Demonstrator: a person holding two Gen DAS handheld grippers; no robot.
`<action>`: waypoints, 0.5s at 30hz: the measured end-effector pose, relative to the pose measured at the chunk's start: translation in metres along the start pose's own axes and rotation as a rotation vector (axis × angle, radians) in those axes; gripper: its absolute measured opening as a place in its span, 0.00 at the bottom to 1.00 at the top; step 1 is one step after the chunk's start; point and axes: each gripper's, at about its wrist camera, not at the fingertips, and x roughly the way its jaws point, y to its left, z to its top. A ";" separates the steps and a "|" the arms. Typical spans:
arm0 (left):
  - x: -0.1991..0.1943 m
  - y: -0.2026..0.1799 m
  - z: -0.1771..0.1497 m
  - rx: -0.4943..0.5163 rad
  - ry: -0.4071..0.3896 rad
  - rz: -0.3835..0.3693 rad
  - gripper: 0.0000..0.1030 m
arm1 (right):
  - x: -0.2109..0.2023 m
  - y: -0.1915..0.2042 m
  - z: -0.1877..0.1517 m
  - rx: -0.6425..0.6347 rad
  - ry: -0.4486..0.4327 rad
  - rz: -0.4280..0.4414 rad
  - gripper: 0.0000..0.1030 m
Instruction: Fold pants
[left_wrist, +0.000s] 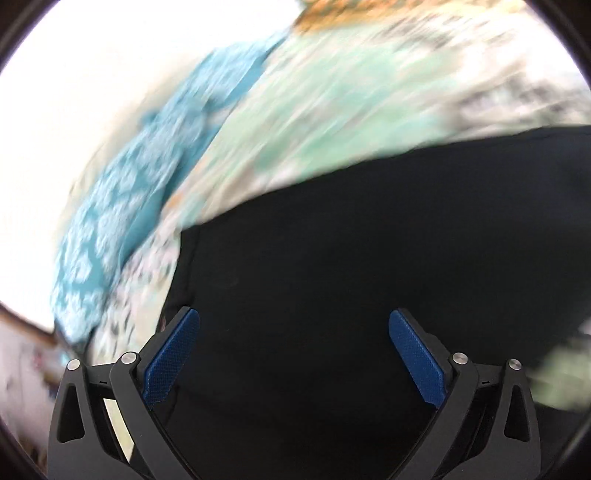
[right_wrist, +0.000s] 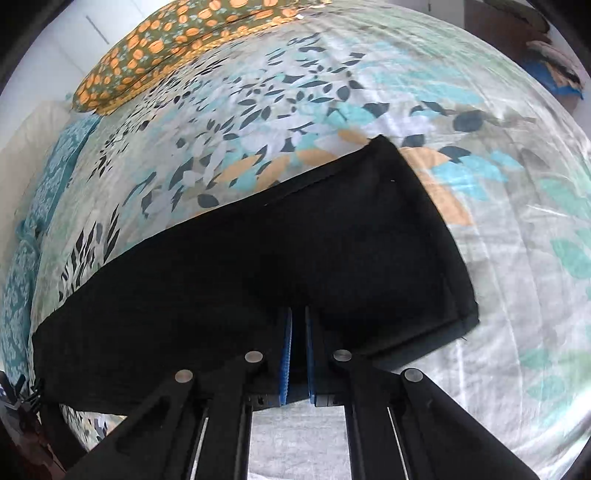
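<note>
The black pants (right_wrist: 258, 266) lie spread on a bed, filling the lower middle of the right wrist view as a broad dark band running from the lower left edge up to a squared-off end at centre right. The right gripper (right_wrist: 298, 314) sits at the bottom centre with its blue pads (right_wrist: 285, 354) drawn nearly together, clamped on the near edge of the black cloth, a fold of it caught between them.

In the left wrist view, which is heavily motion-blurred, the left gripper (left_wrist: 294, 321) has its jaws spread wide, blue pads (left_wrist: 173, 354) well apart, nothing between them; the pants (left_wrist: 332, 280) fill the lower half of the frame behind the fingers.

Under the pants is a leaf-print bedsheet (right_wrist: 498, 258) in teal, orange and dark blue on pale ground. An orange-patterned pillow (right_wrist: 166, 48) lies at the upper left of the right view, well apart from the pants. A teal patterned cloth (right_wrist: 44, 177) runs down the left edge, beside the sheet, and shows as a blurred teal strip (left_wrist: 122, 221) at the left of the other view
</note>
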 end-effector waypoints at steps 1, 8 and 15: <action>0.014 0.014 -0.003 -0.080 0.018 -0.078 1.00 | -0.009 0.006 -0.005 -0.018 -0.009 -0.011 0.25; 0.014 0.046 -0.013 -0.202 0.016 -0.146 0.99 | -0.095 0.024 -0.085 -0.050 -0.137 0.071 0.62; -0.058 0.040 -0.067 -0.169 -0.060 -0.435 0.99 | -0.133 0.027 -0.232 0.122 -0.120 0.084 0.74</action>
